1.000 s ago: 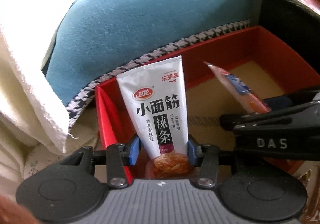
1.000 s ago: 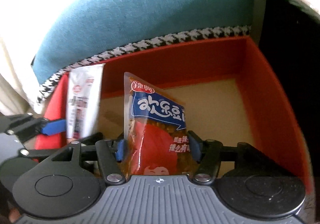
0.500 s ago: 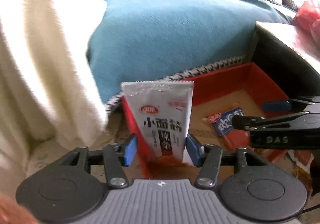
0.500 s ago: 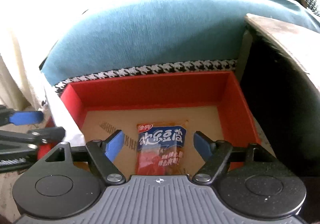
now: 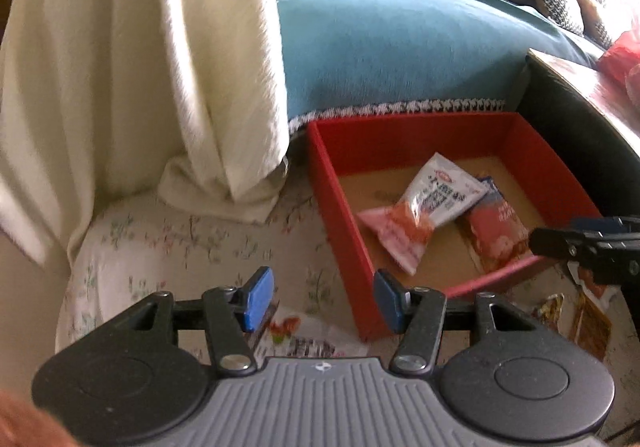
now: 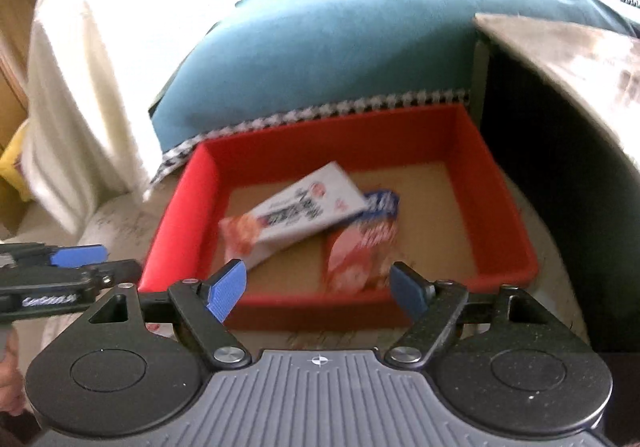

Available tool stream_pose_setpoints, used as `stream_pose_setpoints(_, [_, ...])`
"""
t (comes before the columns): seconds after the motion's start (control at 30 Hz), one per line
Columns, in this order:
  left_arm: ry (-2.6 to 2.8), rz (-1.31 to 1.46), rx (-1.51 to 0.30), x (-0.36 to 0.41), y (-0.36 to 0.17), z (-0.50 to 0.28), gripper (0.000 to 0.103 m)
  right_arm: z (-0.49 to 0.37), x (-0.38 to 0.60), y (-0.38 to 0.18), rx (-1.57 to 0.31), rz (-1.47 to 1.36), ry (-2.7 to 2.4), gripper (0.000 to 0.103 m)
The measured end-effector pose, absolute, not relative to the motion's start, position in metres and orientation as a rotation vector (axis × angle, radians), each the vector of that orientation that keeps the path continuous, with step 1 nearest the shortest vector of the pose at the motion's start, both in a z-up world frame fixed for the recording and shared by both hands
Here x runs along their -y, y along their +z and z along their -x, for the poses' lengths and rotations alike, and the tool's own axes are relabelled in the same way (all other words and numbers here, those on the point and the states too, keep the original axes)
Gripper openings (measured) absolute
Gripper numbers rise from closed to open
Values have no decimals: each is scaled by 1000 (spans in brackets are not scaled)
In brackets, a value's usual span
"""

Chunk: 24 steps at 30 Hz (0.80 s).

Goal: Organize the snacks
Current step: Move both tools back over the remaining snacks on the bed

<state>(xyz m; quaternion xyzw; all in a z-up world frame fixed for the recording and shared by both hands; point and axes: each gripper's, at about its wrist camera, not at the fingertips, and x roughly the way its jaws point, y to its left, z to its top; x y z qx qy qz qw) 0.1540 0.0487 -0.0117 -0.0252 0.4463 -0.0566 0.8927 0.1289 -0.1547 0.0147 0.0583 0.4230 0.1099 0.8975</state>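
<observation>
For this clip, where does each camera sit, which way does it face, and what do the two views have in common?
Left wrist: on the left gripper, angled down at the floral cover and the red box; its open blue pads show, with the right gripper at right.
Right wrist: on the right gripper, angled down over the box's near wall; open pads show, with the left gripper at left.
Shared: the box, white packet overlapping the red-and-blue packet, blue cushion.
</observation>
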Motion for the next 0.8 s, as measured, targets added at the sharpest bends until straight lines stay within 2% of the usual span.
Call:
stream_pose_setpoints(0.47, [-66, 207, -1035, -73, -35, -87, 52, -66, 122, -11, -1001, -76, 318, 86])
stream_pose_setpoints(0.8, [-54, 362, -1106, -75, -48, -76, 53, -32, 102, -19, -1049, -5, 405, 87])
